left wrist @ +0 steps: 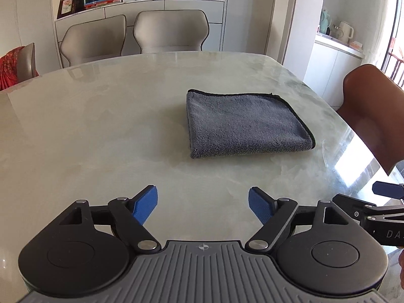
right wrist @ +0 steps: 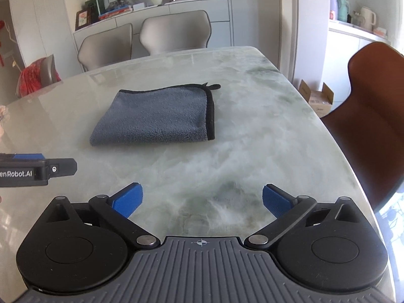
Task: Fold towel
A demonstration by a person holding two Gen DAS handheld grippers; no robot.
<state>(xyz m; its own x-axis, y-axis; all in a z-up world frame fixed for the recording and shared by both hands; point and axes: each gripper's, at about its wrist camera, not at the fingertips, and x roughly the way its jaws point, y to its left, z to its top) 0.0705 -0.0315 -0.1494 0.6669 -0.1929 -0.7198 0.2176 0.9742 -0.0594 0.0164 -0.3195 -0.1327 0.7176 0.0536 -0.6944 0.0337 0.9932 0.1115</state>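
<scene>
A grey towel [left wrist: 242, 123] with black trim lies folded into a thick rectangle on the marble table [left wrist: 101, 126]. It also shows in the right wrist view [right wrist: 156, 118], with a small black loop at its far right corner. My left gripper [left wrist: 203, 202] is open and empty, held above the table short of the towel and to its left. My right gripper [right wrist: 202, 200] is open and empty, short of the towel and to its right. Each gripper shows at the edge of the other's view: the right one [left wrist: 386, 197] and the left one [right wrist: 38, 169].
Two beige chairs [left wrist: 171, 32] stand at the table's far side. A brown chair [right wrist: 371, 116] stands at the right edge. A chair with a red cloth [left wrist: 15, 68] is at the left. A cardboard box [right wrist: 318, 98] sits on the floor beyond the table's right edge.
</scene>
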